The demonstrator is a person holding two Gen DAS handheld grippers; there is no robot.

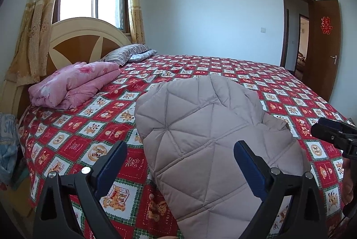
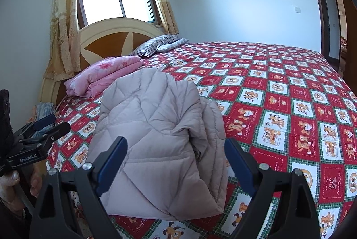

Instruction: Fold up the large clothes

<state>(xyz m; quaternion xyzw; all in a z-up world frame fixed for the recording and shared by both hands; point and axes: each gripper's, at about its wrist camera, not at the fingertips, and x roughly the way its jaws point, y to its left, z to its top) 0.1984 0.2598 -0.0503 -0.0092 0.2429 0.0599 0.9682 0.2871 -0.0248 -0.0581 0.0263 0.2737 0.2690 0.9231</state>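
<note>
Both claws released, empty. Left gripper point(image 1: 180, 163) and right gripper point(image 2: 176, 159) equally near the folded jacket point(image 1: 207, 134), dead ahead at the bed's point(image 1: 290, 87) near edge, long axis running away from them.

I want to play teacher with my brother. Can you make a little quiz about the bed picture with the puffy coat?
1. True or false: the grey quilted jacket lies bundled on the red patterned bedspread.
2. What lies by the headboard? A: a pink folded blanket, B: a green towel, C: a black bag.
3. Fill in: both the left gripper and the right gripper are ____, holding nothing.

Key: 1 true; 2 A; 3 open.
</note>
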